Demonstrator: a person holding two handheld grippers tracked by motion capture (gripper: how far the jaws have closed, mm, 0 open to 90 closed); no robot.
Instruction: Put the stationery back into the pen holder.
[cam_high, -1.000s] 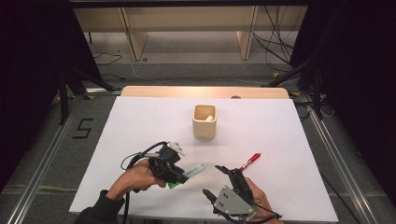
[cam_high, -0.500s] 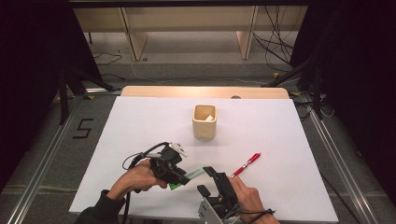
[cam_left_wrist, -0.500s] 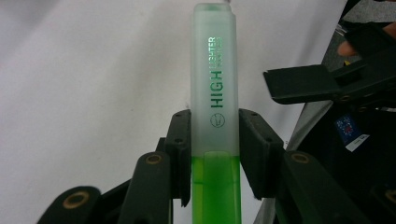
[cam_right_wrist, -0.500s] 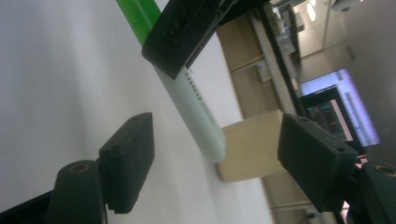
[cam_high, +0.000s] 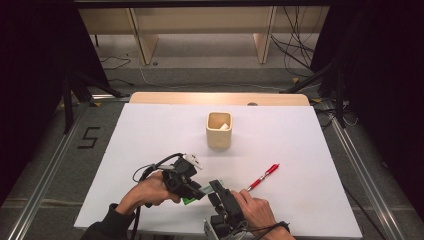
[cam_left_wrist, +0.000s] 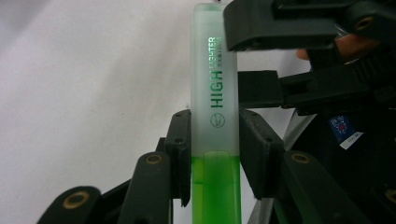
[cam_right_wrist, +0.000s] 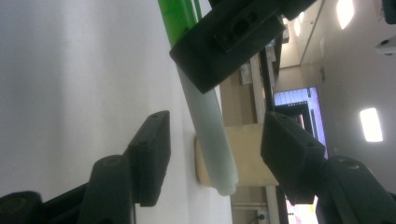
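My left gripper (cam_high: 196, 189) is shut on a green highlighter (cam_left_wrist: 215, 93), its pads (cam_left_wrist: 254, 149) pressing where the green barrel meets the frosted cap. The cap sticks out past the jaws, just above the white table near the front edge. In the right gripper view the cap (cam_right_wrist: 208, 121) lies between the jaws of my right gripper (cam_right_wrist: 215, 140), with a gap on each side. Those jaws have just been closing around the cap and do not touch it. My right gripper (cam_high: 217, 189) comes in from the lower right.
A red pen (cam_high: 263, 177) lies on the white table (cam_high: 310, 150) right of the grippers. A wooden cup (cam_high: 219, 130) with something white inside stands at mid-table. Black frames and cables surround the table.
My right gripper has moved left and down to the highlighter's cap, and its jaws have narrowed around it. The left gripper has held still with the highlighter.
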